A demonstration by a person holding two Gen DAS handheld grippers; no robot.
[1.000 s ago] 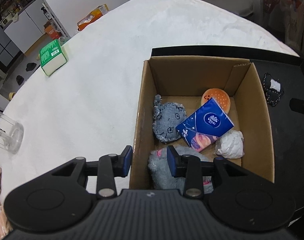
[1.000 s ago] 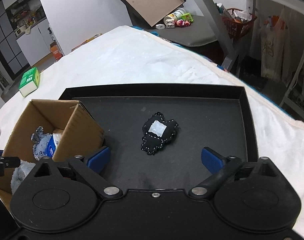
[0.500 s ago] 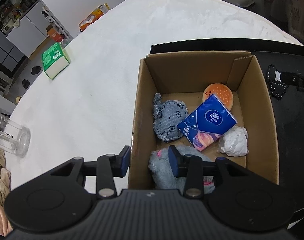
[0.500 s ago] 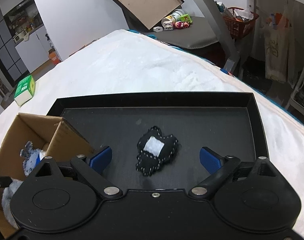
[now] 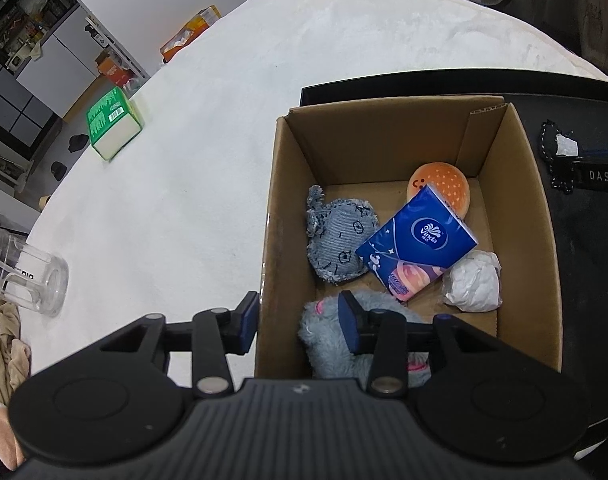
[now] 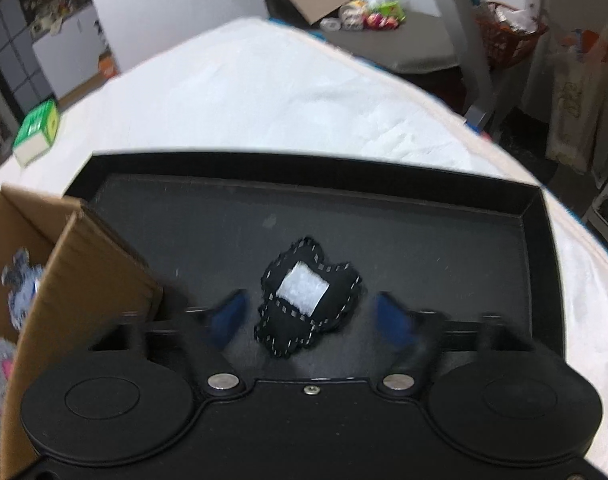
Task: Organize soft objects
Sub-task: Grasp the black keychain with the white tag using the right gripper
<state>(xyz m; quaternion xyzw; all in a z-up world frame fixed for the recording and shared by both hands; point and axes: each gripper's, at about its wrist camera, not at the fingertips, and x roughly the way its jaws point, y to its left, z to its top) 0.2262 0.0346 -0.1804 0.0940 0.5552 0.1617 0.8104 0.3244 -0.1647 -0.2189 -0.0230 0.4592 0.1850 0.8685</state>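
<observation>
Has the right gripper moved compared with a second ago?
Yes. The right gripper has come closer to the black plush lying on the black tray, and its jaws have just been closing around it.

ok so count from where I'm holding these: one cardboard box [image 5: 388, 136] with five soft things in it: one denim plush [image 5: 340, 244], one fuzzy grey plush [image 5: 324, 340], one burger squishy [image 5: 444, 184], one blue tissue pack [image 5: 418, 244], one white crumpled wad [image 5: 472, 286]. One black tray [image 6: 404, 216] with one black stitched plush [image 6: 308, 300]. Off on the white cover: one green pack [image 5: 112, 128], one clear mug [image 5: 24, 276]. Two grippers, my left gripper [image 5: 298, 322] and right gripper [image 6: 310, 314]
</observation>
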